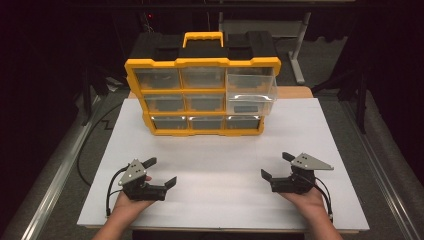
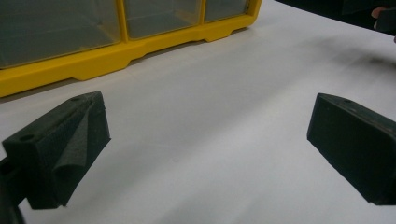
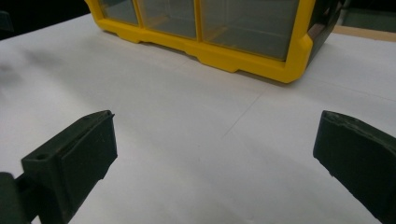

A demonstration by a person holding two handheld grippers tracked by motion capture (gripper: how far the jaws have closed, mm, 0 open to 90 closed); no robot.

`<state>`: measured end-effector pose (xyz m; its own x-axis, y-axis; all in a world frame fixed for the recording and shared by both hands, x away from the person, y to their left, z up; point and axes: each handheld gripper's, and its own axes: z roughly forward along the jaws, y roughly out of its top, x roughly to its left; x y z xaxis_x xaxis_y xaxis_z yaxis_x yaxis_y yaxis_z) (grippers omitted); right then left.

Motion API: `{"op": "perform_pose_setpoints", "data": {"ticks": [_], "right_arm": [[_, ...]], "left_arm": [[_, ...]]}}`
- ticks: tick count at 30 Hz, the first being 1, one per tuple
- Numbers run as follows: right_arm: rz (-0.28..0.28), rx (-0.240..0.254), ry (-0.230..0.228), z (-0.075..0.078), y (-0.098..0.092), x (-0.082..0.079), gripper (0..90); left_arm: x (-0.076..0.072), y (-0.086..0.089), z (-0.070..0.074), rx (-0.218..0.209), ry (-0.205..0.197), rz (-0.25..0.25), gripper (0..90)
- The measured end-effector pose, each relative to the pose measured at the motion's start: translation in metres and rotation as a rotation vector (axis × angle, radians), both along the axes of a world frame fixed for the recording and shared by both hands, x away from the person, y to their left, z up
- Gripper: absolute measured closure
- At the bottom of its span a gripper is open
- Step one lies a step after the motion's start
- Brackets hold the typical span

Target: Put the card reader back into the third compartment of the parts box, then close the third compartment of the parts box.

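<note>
High view shows a yellow-framed drawer organizer [image 1: 202, 95] standing upright at the far middle of the white table [image 1: 220, 200], its clear drawers facing the person; the upper right drawer [image 1: 250, 90] is pulled partway out. Well in front of it, near the table's close edge, the left gripper [image 1: 161, 172] and right gripper [image 1: 276, 166] rest in the person's hands, apart from each other and from the organizer, each with jaws spread wide and nothing between them. Left gripper view and right gripper view both look across bare table toward the organizer's bottom row of drawers.
</note>
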<state>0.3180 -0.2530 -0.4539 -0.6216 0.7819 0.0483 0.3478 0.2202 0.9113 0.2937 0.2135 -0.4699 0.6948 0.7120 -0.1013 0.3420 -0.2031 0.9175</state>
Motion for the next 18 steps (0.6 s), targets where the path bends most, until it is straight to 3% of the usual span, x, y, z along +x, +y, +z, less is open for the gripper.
{"op": "perform_pose_setpoints", "data": {"ticks": [7,13,18], "right_arm": [[-0.025,0.007,-0.006,-0.0016,-0.0044,0.0000,0.2],[-0.022,-0.021,-0.014,-0.0031,-0.0040,-0.0022,0.4],[-0.026,-0.015,-0.026,-0.0015,-0.0044,-0.0037,4.4]], "left_arm": [[0.0016,0.0003,-0.0008,0.004,0.009,0.009,0.5],[0.0021,-0.0016,-0.0017,0.009,0.011,0.009,0.5],[0.0013,-0.0010,-0.0009,0.000,0.005,0.006,0.5]]}}
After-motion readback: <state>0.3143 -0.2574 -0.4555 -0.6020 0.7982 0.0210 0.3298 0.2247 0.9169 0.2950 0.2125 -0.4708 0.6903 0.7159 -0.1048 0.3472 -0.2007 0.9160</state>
